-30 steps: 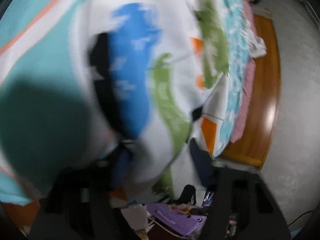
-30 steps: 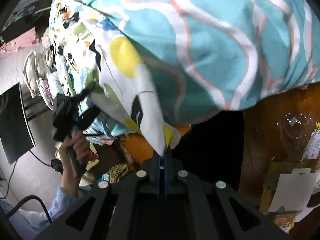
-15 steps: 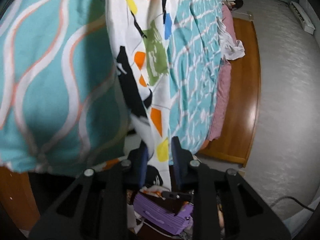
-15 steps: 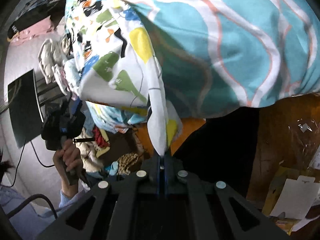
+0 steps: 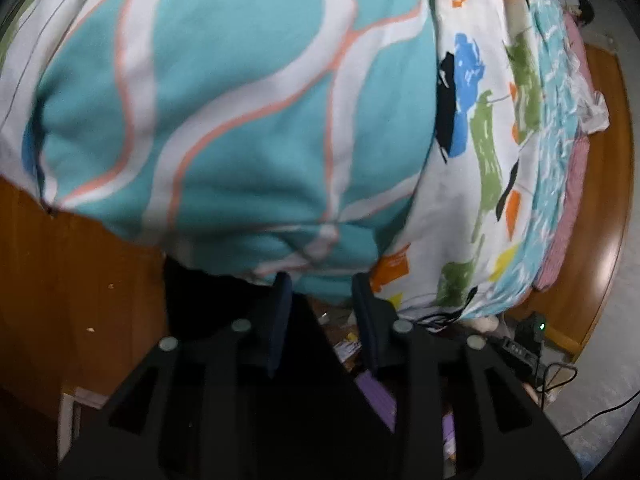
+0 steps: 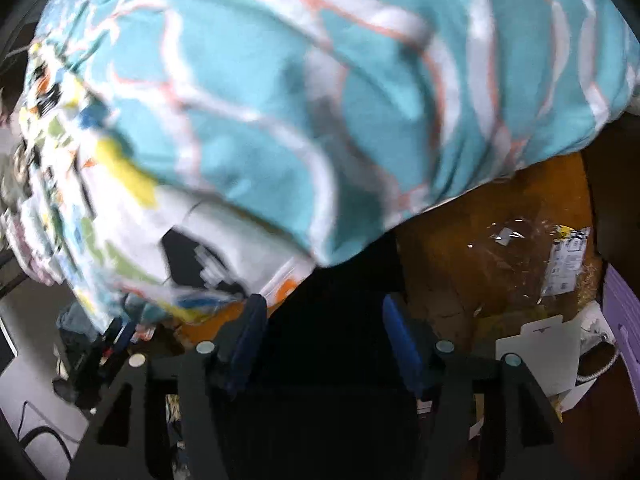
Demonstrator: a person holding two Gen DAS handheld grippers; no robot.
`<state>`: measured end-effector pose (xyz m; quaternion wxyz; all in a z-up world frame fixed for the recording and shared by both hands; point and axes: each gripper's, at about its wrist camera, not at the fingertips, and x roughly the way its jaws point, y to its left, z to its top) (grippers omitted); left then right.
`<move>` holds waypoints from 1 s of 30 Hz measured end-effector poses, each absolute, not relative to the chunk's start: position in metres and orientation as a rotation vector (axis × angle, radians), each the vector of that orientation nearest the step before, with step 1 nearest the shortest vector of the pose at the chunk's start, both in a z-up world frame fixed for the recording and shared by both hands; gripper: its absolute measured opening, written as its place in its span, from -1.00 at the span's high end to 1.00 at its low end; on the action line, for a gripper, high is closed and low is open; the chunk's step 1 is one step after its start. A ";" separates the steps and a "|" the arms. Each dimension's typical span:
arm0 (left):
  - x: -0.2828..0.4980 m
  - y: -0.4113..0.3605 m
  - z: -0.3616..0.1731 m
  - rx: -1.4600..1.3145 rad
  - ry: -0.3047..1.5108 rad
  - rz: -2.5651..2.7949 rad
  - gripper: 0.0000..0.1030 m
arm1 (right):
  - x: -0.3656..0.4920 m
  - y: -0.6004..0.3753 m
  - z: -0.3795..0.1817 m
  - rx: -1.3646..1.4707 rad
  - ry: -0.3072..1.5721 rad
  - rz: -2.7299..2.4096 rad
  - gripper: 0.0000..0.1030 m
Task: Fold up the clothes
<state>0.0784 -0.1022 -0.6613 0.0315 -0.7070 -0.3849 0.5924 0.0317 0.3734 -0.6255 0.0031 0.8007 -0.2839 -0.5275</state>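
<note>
Having just let both claws spring open with no cloth between their jaws, your left gripper (image 5: 322,290) and right gripper (image 6: 320,312) leave the patterned garment (image 5: 480,152) at two o'clock on the teal bedding (image 5: 240,120), its folds apparently unfinished.

**Colours on show**

Duvet (image 5: 224,120): teal w/ wavy white bands edged in orange. Printed sheet (image 5: 480,152): white w/ blue, green, orange, yellow & black blotches. Bed frame (image 5: 600,240): glossy orange-brown wood. Floor (image 5: 616,360): grey. Hand-held gripper pads (image 6: 400,336): blue, on black bodies. Purple folder (image 6: 624,320) off to the side.
</note>
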 end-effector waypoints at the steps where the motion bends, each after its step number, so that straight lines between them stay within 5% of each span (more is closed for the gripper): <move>1: 0.081 -0.098 -0.660 -2.141 -1.189 1.826 0.31 | 0.031 0.367 -0.624 2.505 -0.859 -1.639 -0.23; 2: 0.084 -0.094 -0.658 -2.104 -1.189 1.826 0.27 | 0.030 0.359 -0.623 2.500 -0.824 -1.623 -0.23; 4: 0.088 -0.082 -0.658 -2.095 -1.114 1.836 -0.25 | 0.030 0.343 -0.622 2.497 -0.765 -1.583 -0.23; 7: 0.098 -0.068 -0.659 -2.036 -1.090 1.847 -0.68 | 0.034 0.322 -0.616 2.498 -0.774 -1.527 -0.23; 12: 0.102 -0.059 -0.648 -2.037 -1.204 1.762 -0.68 | 0.029 0.284 -0.581 2.440 -0.745 -1.511 -0.23; 18: 0.117 -0.086 -0.590 -2.201 -0.998 1.878 -0.85 | 0.005 0.207 -0.540 2.316 -0.664 -1.529 -0.23; 26: 0.156 -0.204 -0.525 -2.027 -0.869 2.166 -0.85 | -0.017 0.055 -0.519 2.181 -0.571 -1.563 -0.23; 30: 0.160 -0.289 -0.510 -1.851 -0.953 2.318 -0.85 | -0.012 -0.008 -0.507 2.103 -0.658 -1.686 -0.23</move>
